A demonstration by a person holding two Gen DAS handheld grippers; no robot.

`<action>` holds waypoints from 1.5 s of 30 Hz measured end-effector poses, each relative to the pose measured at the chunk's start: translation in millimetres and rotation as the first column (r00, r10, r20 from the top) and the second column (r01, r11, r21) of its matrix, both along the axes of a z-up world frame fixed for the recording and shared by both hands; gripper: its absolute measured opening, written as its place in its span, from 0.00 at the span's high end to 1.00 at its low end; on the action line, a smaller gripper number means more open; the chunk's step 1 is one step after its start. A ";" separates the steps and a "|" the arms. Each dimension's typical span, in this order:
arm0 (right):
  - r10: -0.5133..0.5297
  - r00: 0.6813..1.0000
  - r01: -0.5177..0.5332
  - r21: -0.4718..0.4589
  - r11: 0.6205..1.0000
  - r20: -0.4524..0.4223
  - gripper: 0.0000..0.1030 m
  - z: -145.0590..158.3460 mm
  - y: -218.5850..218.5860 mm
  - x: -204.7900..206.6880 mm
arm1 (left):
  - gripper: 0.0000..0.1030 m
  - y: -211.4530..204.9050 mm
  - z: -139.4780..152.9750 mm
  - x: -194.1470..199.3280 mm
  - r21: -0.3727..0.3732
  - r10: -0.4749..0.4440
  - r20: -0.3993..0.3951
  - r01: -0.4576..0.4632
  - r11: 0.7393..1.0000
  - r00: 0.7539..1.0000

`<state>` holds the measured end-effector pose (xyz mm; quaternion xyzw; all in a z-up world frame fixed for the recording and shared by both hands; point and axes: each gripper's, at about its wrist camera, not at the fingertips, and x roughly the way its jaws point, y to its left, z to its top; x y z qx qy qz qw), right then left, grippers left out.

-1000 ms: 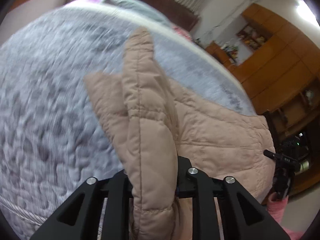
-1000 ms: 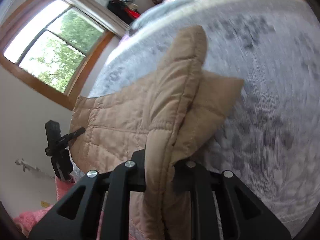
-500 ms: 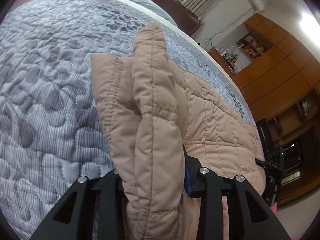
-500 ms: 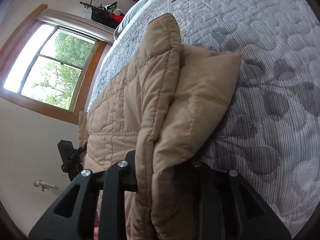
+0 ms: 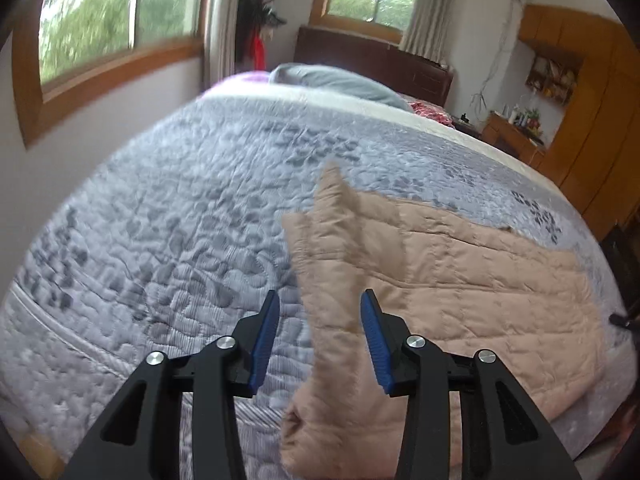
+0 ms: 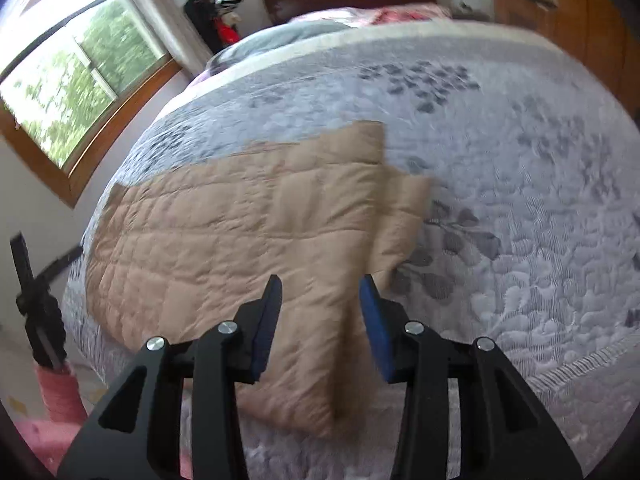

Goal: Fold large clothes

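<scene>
The tan quilted coat [image 5: 460, 280] lies on the bed [image 5: 160, 240], on top of the grey flowery bedspread, near the foot end. The left tool [image 5: 320, 312] hangs over the coat's left side, and its two blue pads have just been spreading apart. A puffy tan part, maybe a sleeve or the folded edge, lies just past and below the gap, but the pads do not squeeze it. The right tool [image 6: 320, 300] hangs over the coat's right side. Its pads have also just been spreading, and the cloth sits under the gap with nothing pinched. So both tools have let go. From the right tool, the coat looks like a wide, mostly flat shape with a smaller flap [image 6: 404, 216] sticking out ahead and to the right. From the left tool, a pointy bit [image 5: 336, 188] stands up just ahead. I think one fold is done, since the coat looks doubled over and quite neat. It still looks big, though, so I guess it needs more folds and some smoothing before it is a small tidy pile. The pictures are a bit blurry, so I cannot tell the layers for sure.
</scene>
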<state>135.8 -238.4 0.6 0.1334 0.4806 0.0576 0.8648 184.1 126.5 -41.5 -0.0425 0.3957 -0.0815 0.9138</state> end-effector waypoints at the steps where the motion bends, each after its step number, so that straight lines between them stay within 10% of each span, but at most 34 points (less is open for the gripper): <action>1: 0.022 1.000 -0.022 -0.010 1.000 -0.002 0.63 0.4 6.9 0.1 | 0.59 -9.8 3.1 -7.8 0.005 -0.023 0.012 0.023 1.000 1.000; 20: 0.018 0.991 -0.031 -0.093 0.995 -0.135 0.70 -50.9 35.3 5.5 | 0.58 -72.1 -44.3 -9.7 0.144 -0.067 -0.061 0.075 0.987 0.996; 45: -0.025 0.998 0.016 -0.155 0.988 -0.056 0.70 -72.3 48.1 2.1 | 0.58 -76.3 -69.2 -5.1 0.152 -0.070 -0.065 0.079 0.985 0.995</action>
